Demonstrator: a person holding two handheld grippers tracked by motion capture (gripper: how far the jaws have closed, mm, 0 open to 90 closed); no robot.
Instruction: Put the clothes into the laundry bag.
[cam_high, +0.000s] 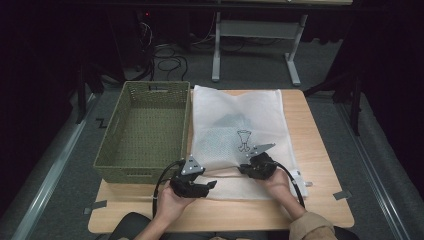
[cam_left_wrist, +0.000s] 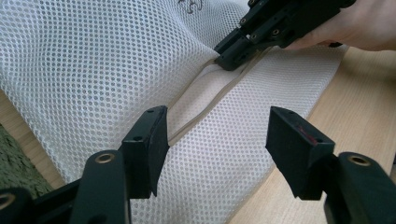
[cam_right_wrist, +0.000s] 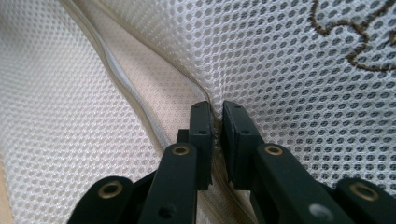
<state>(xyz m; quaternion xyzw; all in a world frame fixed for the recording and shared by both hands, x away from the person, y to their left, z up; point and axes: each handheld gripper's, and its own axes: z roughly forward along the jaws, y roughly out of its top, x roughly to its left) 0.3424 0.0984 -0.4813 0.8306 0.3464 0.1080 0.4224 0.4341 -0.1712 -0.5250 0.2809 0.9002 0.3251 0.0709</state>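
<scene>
On white mesh bag (cam_high: 235, 127), illegible brown emblem (cam_high: 243, 140)

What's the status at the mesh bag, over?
Right hand-held gripper pinched on the zipper of the white mesh bag. Left hand-held gripper open above the bag's near edge. Green basket alongside, not obstructing.

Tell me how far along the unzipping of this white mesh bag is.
Partly done: the white mesh laundry bag lies flat on the wooden table, and its zipper gapes open along the near stretch. In hand: the right gripper pinches at the zipper's closed end, apparently its pull. The left gripper hovers open over the bag. The green woven basket stands beside it.
</scene>
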